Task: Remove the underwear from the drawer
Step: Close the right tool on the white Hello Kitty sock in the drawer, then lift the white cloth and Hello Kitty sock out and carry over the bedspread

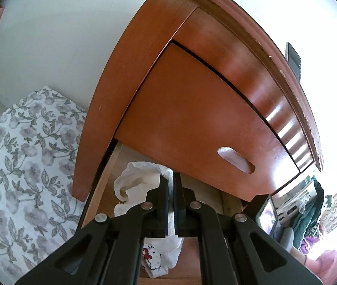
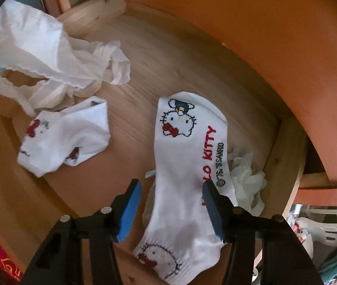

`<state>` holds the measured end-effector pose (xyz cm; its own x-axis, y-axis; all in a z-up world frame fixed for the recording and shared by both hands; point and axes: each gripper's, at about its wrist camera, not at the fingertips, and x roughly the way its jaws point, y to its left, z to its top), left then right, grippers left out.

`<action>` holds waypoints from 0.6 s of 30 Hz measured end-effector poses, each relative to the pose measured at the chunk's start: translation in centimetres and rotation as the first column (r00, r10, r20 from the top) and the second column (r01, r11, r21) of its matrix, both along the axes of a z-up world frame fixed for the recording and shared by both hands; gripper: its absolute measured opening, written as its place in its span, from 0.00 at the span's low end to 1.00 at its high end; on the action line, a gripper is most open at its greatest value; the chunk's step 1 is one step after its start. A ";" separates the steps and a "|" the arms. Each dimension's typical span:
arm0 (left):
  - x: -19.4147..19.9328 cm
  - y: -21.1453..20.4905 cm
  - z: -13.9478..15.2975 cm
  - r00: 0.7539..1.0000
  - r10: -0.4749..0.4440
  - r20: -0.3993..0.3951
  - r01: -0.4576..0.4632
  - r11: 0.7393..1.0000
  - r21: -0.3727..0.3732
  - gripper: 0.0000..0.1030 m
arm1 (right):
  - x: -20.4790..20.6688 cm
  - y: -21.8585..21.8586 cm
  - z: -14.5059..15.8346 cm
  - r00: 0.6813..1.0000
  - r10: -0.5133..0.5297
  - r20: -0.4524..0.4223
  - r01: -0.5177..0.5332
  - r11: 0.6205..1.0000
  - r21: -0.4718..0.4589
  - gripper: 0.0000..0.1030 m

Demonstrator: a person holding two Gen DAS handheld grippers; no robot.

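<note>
The drawer (image 2: 168, 66) is pulled out and has a light wood bottom. In the left wrist view my left gripper (image 1: 171, 180) is shut on thin white underwear (image 1: 132, 185), which bunches to the left of the fingers and hangs below them. The right wrist view shows the same underwear (image 2: 37, 47) stretched up toward the drawer's far left corner. My right gripper (image 2: 171, 185) stands open above a white Hello Kitty sock (image 2: 187, 156) lying flat in the drawer, with nothing between its blue pads (image 2: 130, 211).
A second, folded Hello Kitty sock (image 2: 66, 135) and a crumpled pale cloth (image 2: 247, 185) lie in the drawer. The closed drawer front above has a handle cutout (image 1: 236, 160). A bed with a floral sheet (image 1: 26, 166) is at left. A basket (image 1: 294, 204) and clothes are at right.
</note>
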<state>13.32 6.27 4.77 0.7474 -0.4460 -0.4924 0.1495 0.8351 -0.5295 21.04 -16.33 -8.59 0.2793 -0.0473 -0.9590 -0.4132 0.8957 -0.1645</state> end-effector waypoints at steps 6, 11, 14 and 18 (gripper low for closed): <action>-0.2 -0.7 -0.2 1.000 0.001 0.022 -0.001 1.000 -0.017 0.03 | 0.6 -0.1 0.0 1.000 -0.021 0.002 0.021 0.999 -0.027 0.22; -0.4 -1.1 -0.9 0.999 -0.033 0.031 0.033 0.999 -0.024 0.03 | 0.2 -0.7 1.0 0.999 -0.028 0.021 0.028 0.999 -0.022 0.07; -0.2 -1.1 -1.5 0.999 -0.043 0.016 0.043 0.999 -0.024 0.03 | -0.7 -0.6 2.3 0.999 -0.026 0.039 0.027 0.999 -0.025 0.07; -0.1 -1.0 -1.8 0.998 -0.055 0.005 0.055 0.998 -0.033 0.03 | -0.9 -0.7 4.1 0.997 -0.033 0.073 0.033 0.999 0.000 0.06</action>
